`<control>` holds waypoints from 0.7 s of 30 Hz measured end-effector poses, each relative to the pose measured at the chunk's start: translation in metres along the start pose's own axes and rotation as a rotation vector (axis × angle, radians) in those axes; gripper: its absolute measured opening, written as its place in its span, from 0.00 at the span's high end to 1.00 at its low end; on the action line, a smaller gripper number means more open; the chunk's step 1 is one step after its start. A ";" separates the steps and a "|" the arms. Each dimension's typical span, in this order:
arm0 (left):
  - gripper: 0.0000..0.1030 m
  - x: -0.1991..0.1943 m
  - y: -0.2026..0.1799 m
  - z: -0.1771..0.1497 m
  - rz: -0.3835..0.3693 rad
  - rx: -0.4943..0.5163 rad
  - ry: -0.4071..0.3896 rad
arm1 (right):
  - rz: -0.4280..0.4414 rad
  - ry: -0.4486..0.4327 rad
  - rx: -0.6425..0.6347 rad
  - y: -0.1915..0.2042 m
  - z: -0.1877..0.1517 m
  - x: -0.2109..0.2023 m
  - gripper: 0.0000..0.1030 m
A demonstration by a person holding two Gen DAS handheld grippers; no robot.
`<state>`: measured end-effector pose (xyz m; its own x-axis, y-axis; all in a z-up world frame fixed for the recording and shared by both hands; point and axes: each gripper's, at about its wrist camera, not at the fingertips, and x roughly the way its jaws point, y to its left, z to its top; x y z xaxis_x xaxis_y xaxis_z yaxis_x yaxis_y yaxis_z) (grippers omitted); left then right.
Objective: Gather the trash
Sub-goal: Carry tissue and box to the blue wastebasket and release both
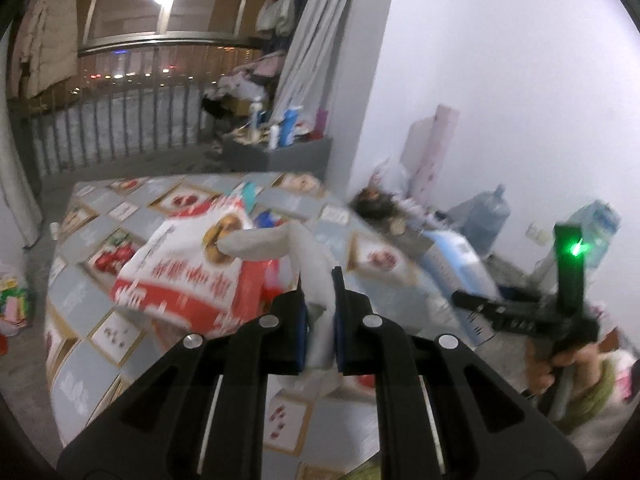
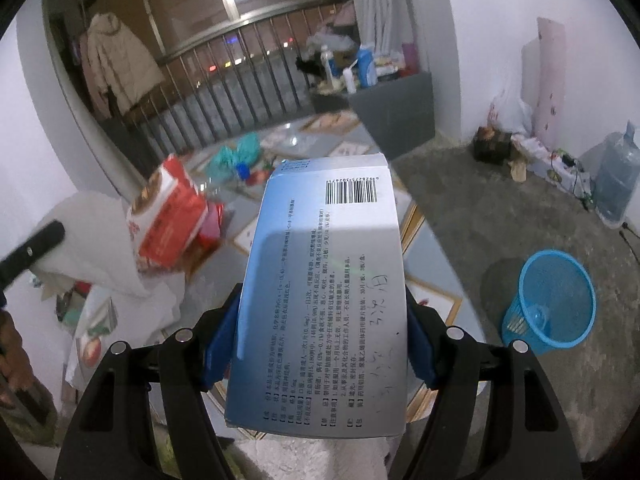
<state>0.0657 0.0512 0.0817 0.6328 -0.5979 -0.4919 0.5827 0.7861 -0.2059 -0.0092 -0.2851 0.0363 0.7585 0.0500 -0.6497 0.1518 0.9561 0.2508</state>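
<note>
My left gripper (image 1: 319, 296) is shut on the handle of a white plastic bag (image 1: 280, 244) and holds it above the round table (image 1: 80, 300). A red and white snack packet (image 1: 188, 272) lies at the bag. My right gripper (image 2: 322, 332) is shut on a blue and white medicine box (image 2: 324, 280) with a barcode, held over the table edge. The right gripper also shows at the right of the left wrist view (image 1: 520, 312). The bag (image 2: 92, 240) and red packet (image 2: 168, 216) show at the left of the right wrist view.
A blue plastic waste basket (image 2: 548, 304) stands on the grey floor to the right of the table. Teal wrappers and small trash (image 2: 236, 160) lie on the far side of the table. A grey cabinet (image 2: 396, 108) with bottles and water jugs (image 2: 616, 176) stand along the walls.
</note>
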 end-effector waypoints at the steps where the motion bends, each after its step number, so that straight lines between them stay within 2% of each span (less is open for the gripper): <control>1: 0.92 0.002 -0.002 0.008 -0.022 -0.002 -0.002 | -0.007 -0.017 0.007 -0.005 0.003 -0.004 0.33; 6: 0.92 0.029 -0.021 0.039 -0.114 0.000 0.016 | -0.059 -0.070 0.066 -0.037 0.008 -0.018 0.33; 12: 0.92 0.100 -0.080 0.063 -0.266 0.031 0.114 | -0.157 -0.104 0.236 -0.114 0.003 -0.032 0.33; 16: 0.92 0.165 -0.150 0.071 -0.347 0.117 0.214 | -0.212 -0.117 0.422 -0.184 -0.007 -0.039 0.32; 21: 0.91 0.247 -0.244 0.058 -0.443 0.241 0.332 | -0.249 -0.126 0.627 -0.263 -0.022 -0.038 0.32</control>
<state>0.1091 -0.2974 0.0592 0.1332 -0.7491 -0.6489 0.8782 0.3927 -0.2730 -0.0915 -0.5326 -0.0208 0.7156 -0.2195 -0.6631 0.6405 0.5849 0.4977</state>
